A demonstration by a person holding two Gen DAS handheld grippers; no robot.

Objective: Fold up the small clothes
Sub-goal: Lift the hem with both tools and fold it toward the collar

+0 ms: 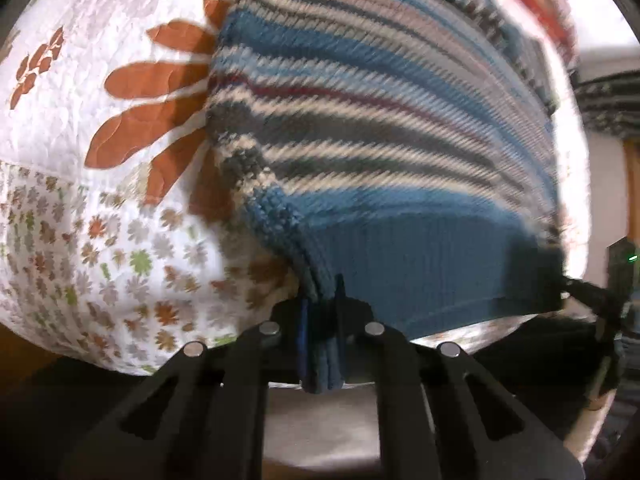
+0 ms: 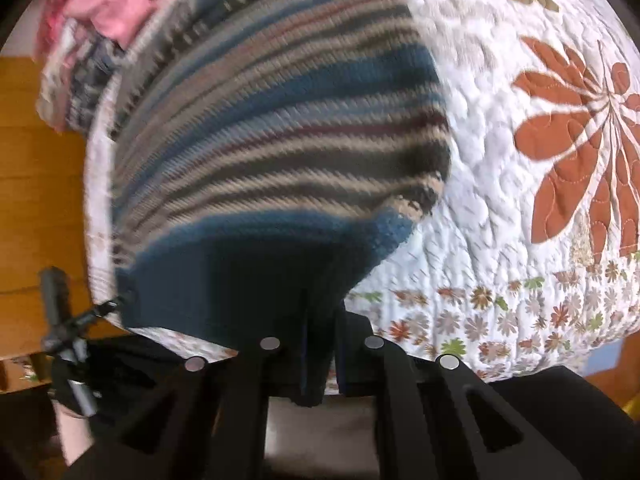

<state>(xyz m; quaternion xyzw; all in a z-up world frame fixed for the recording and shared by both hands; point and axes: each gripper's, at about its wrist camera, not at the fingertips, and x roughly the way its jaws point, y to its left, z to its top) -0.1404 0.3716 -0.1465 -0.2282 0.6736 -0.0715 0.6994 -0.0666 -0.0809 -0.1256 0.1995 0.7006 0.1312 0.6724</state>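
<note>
A small striped knit sweater, in blue, cream, grey and maroon with a solid blue hem band, lies stretched over a white quilt. My left gripper is shut on the hem's left corner, with folded blue knit bunched between its fingers. In the right wrist view the same sweater fills the middle, and my right gripper is shut on the hem's right corner. The hem is lifted off the quilt between the two grippers. Both views are motion-blurred.
The white quilt has large orange flowers and a band of small flowers, seen again as the quilt in the right wrist view. Pink clothes and other garments are piled at the far edge. Wooden floor lies beyond the bed.
</note>
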